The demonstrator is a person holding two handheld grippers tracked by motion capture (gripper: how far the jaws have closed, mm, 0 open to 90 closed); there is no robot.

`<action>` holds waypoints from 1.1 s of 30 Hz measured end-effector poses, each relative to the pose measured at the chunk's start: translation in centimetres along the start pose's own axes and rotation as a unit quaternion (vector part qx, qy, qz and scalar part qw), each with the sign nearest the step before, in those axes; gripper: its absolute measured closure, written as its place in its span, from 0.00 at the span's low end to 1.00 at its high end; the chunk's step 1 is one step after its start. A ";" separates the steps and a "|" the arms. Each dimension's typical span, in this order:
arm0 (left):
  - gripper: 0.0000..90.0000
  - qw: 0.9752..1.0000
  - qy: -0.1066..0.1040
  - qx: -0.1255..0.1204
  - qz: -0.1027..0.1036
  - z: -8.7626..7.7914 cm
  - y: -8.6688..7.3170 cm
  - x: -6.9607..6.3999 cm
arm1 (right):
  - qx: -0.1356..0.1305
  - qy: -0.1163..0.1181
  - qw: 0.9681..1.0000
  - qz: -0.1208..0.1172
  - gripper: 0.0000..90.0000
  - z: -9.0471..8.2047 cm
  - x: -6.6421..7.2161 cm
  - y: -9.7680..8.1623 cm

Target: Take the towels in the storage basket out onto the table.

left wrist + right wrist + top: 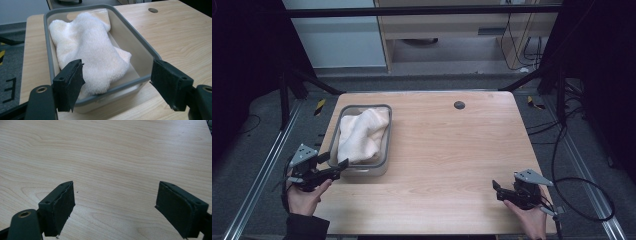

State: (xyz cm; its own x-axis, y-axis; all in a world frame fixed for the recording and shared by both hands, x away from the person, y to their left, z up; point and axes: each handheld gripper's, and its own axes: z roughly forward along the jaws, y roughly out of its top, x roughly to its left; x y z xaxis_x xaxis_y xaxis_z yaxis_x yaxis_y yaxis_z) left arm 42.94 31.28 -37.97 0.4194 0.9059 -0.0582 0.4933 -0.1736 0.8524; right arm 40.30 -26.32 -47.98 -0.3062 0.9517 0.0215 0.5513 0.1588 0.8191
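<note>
A grey-rimmed beige bin (388,140) stands on the left part of the wooden table (452,145), with a crumpled white towel (359,137) lying inside it. My left gripper (338,160) hovers at the bin's near-left corner, jaws open and nothing between them. In the left gripper view the towel (87,47) fills most of the bin (135,32), and the open gripper (116,67) frames the bin's near end without touching it. My right gripper (497,190) rests near the table's front right, open over bare wood (112,150), with its jaws (115,187) wide apart.
A round dark grommet hole (459,105) sits near the table's far edge. A black cable loop (592,200) hangs off the right side. Black frame struts (312,82) stand behind the table, and a metal rail (262,170) runs along the floor at left.
</note>
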 end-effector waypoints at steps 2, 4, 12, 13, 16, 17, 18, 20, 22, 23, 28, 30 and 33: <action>0.28 1.000 -0.002 0.007 0.006 0.1 0.7 0.1 | 0.001 -0.001 1.000 -0.002 0.17 0.0 0.0 0.0; 0.28 1.000 0.000 0.009 0.013 0.2 1.3 0.1 | 0.001 -0.001 1.000 -0.003 0.17 0.0 0.0 0.0; 0.28 0.999 0.000 0.027 0.032 1.0 3.1 0.1 | 0.005 0.001 1.000 -0.004 0.17 0.2 0.0 0.0; 0.28 0.999 -0.001 0.032 0.035 1.2 3.3 0.2 | 0.005 0.001 1.000 -0.004 0.17 0.2 0.0 0.0; 0.28 0.998 -0.008 0.043 0.041 1.9 4.1 0.4 | 0.007 0.003 1.000 -0.005 0.17 0.2 0.0 0.0; 0.28 0.998 -0.008 0.045 0.042 2.1 4.4 0.4 | 0.009 0.002 1.000 -0.005 0.17 0.2 0.0 0.0; 0.27 0.998 -0.010 0.048 0.044 2.4 4.6 0.5 | 0.010 0.003 1.000 -0.005 0.17 0.2 0.0 0.0; 0.27 0.997 -0.010 0.053 0.047 2.9 5.0 0.4 | 0.010 0.003 1.000 -0.005 0.17 0.3 0.0 0.0; 0.27 0.997 -0.010 0.060 0.049 3.4 5.3 0.4 | 0.011 0.003 1.000 -0.009 0.17 0.3 0.0 0.0; 0.27 0.997 -0.010 0.063 0.048 3.7 5.4 0.4 | 0.011 0.004 1.000 -0.009 0.17 0.3 0.0 0.0; 0.27 0.996 -0.006 0.078 0.053 4.9 6.3 0.4 | 0.012 0.005 1.000 -0.010 0.17 0.4 0.0 0.0; 0.27 0.995 -0.003 0.083 0.055 5.2 6.5 0.5 | 0.013 0.007 1.000 -0.010 0.17 0.5 0.0 0.0; 0.27 0.994 -0.002 0.092 0.057 5.8 6.8 0.5 | 0.015 0.007 1.000 -0.011 0.17 0.5 -0.1 0.0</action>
State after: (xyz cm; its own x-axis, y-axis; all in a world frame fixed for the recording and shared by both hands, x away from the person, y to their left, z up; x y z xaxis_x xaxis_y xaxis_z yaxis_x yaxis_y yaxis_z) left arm 50.93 28.33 -35.17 0.4837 0.8747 0.0307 0.5729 -0.3429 0.7444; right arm 40.76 -26.24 -48.27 -0.3290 0.9442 0.0127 0.5682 0.1873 0.8013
